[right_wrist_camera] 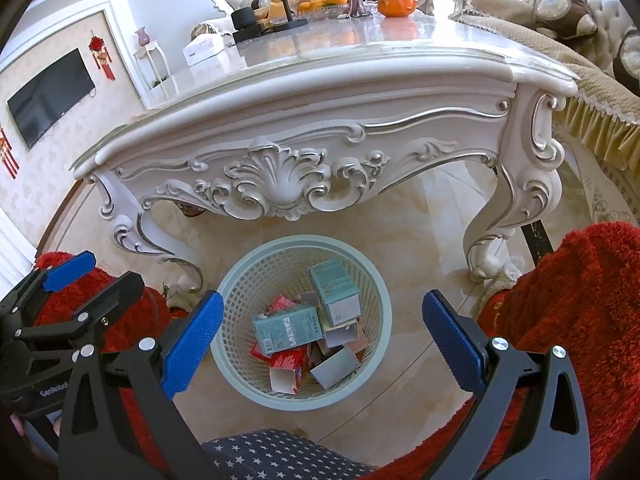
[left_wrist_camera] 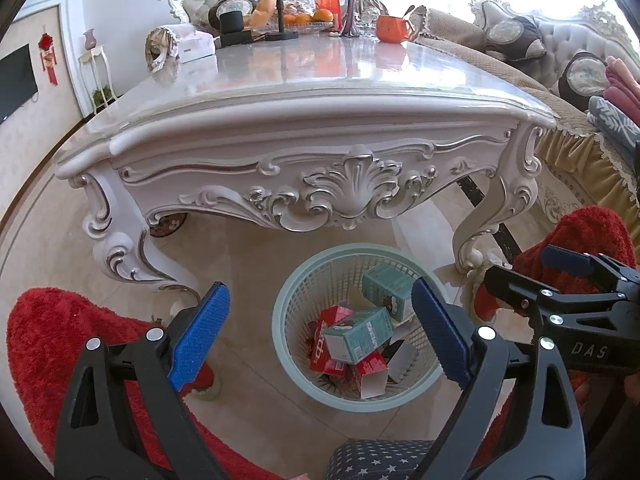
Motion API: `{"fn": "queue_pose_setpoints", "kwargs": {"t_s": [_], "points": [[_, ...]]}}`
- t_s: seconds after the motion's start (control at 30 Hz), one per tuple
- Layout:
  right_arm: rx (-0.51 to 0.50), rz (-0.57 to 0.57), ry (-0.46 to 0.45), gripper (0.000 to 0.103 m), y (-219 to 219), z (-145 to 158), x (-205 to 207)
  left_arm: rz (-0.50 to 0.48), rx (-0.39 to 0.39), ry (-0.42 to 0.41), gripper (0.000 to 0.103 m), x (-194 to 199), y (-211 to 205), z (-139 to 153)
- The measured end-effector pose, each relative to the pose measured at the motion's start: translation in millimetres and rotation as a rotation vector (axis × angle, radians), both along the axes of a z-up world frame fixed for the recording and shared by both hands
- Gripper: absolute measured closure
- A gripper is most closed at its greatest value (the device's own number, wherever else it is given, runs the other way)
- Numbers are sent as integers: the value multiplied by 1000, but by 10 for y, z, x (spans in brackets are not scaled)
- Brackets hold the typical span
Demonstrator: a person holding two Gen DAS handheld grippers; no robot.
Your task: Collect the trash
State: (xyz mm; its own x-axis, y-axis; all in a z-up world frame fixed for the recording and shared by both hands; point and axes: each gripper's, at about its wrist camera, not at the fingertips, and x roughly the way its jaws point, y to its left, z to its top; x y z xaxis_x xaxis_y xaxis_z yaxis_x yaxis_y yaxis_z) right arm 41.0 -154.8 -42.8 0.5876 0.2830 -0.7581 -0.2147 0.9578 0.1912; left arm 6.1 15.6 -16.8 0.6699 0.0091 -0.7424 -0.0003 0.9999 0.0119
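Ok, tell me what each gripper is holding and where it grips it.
Nothing is held. The left gripper and right gripper are both open above the basket.

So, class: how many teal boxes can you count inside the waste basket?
2. One teal box sits toward the basket's far side; the other lies nearer, atop the red cartons. More may be buried underneath.

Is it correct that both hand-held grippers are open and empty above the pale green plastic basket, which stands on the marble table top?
Not quite: the pale green plastic basket stands on the floor in front of the carved white table, as the right wrist view shows. The left hand-held gripper and right hand-held gripper are indeed open and empty.
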Motion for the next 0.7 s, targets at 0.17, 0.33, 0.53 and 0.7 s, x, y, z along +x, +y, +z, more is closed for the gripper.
{"fn": "queue_pose_setpoints", "kwargs": {"t_s": [0.17, 0.33, 0.53, 0.7], "points": [[-9, 7, 2, 8, 11, -14, 6, 19, 17, -11, 13, 4, 6, -3], [-22, 9, 6, 8, 15, -38, 21, 28, 80, -42, 13, -10, -47, 21], [-17, -4, 1, 8, -15, -36, 21, -34, -36, 14, 13, 41, -5, -43], [-22, -4, 2, 8, -14, -44, 18, -8, 2, 37, 13, 57, -25, -103]]}}
